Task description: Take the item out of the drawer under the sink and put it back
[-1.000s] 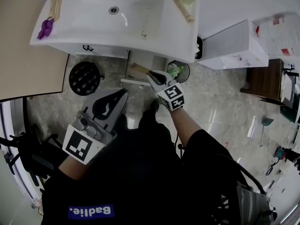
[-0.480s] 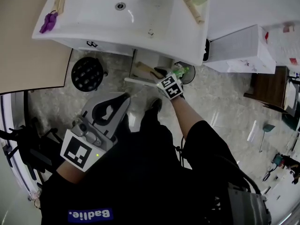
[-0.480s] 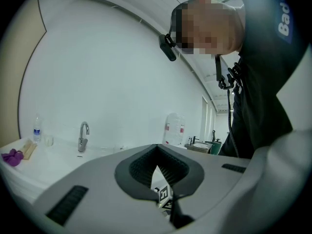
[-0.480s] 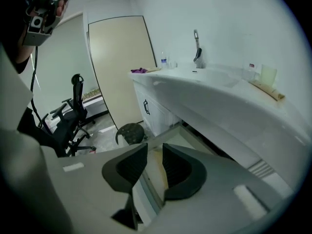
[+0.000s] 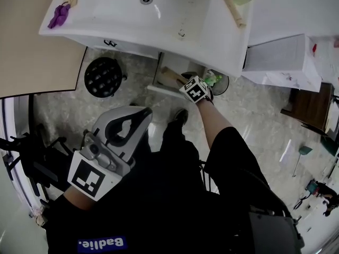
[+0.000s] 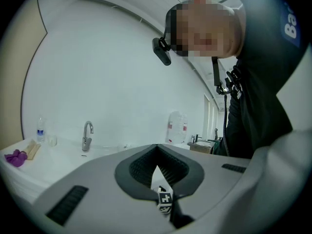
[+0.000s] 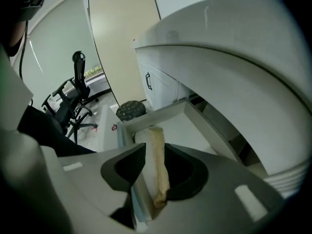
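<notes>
The room has a speckled stone floor (image 5: 254,115) and plain white walls, with a pale beige panel (image 5: 26,46) at the left of the head view. A wide white sink (image 5: 132,20) fills the top of that view. Its tap (image 6: 87,135) shows in the left gripper view. At the sink's right stands a white cabinet (image 5: 280,60), and on the floor at its left is a black round perforated basket (image 5: 103,76). A black office chair (image 7: 73,101) stands further off in the right gripper view.

Under the sink, the white drawer (image 7: 161,113) is pulled out. The person in dark clothes stands over it with the right arm stretched down to it. The right claw (image 7: 155,152) reaches over the drawer's front edge, and its jaws are opening. The item (image 7: 156,135), a long, pale beige piece (what it is cannot be made out), lies lengthwise in the drawer between the two dark pads. The pads no longer appear to press on it.

The left claw (image 5: 140,111) is held back near the person's waist, well apart from the drawer. Its jaws are together at the tips, with nothing between them.

A small purple thing (image 5: 58,16) lies on the sink's left corner, and something green (image 5: 213,79) sits just beside the right claw's marker cube.
</notes>
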### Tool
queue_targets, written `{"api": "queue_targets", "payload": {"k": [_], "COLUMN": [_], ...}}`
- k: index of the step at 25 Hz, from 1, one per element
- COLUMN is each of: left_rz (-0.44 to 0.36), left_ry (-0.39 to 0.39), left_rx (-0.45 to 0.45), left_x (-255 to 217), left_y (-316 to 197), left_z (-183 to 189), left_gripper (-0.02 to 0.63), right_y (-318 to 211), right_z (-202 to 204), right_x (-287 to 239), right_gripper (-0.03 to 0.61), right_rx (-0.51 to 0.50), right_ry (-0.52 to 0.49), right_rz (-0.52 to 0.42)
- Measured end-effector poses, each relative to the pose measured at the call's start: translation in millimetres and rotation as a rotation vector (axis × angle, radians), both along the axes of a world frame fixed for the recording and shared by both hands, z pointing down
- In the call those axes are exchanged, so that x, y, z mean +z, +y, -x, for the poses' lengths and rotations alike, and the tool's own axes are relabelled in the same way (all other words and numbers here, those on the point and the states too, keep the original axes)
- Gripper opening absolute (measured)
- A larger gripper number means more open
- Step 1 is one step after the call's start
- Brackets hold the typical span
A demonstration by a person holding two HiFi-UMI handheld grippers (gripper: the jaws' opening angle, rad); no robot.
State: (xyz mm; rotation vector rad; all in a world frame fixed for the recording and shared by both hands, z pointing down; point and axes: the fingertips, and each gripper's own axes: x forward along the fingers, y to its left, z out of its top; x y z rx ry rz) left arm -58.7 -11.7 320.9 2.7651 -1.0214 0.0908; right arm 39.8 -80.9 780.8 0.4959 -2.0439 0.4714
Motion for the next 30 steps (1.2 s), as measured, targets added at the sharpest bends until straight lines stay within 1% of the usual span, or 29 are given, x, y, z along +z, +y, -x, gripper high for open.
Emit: {"api": "queue_targets", "payload": {"k": [5,8,12,18,23,27,30], "left_rz": [0.012,0.01,0.029,0.04,0.052,0.058,0.054], "left_ry": [-0.022,-0.043,-0.046,-0.062,-0.068,-0.068,-0.064], "left_rx": [-0.016,-0.009,-0.021,-0.039,-0.063,-0.065,-0.071], "left_x": [8.3,15.9,27.9,36.4,43.9,44.6,42.8], "left_y": [-4.4,-6.3,-6.8,-9.9,-11.4,-7.5,-6.9], "left_z": [11.0,13.5,17.5,25.0,30.2,30.7,30.8], "left_gripper": [0.005,0.005,0.005,0.005,0.005,0.005,0.005], "right_y": [2.9,-0.5,-3.7,-2.7,-7.8,-8.9,-11.8], "right_z": [-0.6,2.6,6.0,6.8,5.2,4.4,5.2], "right_x": [33.0,50.0,69.7,93.9,105.6,106.0,98.8], "right_gripper": [0.104,0.107,0.107,0.107,0.107,0.103,0.061], "right_rx": [-0.064,-0.098,-0.133,-0.204,-0.229,-0.226,-0.233], "right_ry": [0.077,0.111,0.157,0.253,0.31,0.32,0.311], "right_rz": [0.056,0.063,0.083,0.114,0.105,0.09,0.057]}}
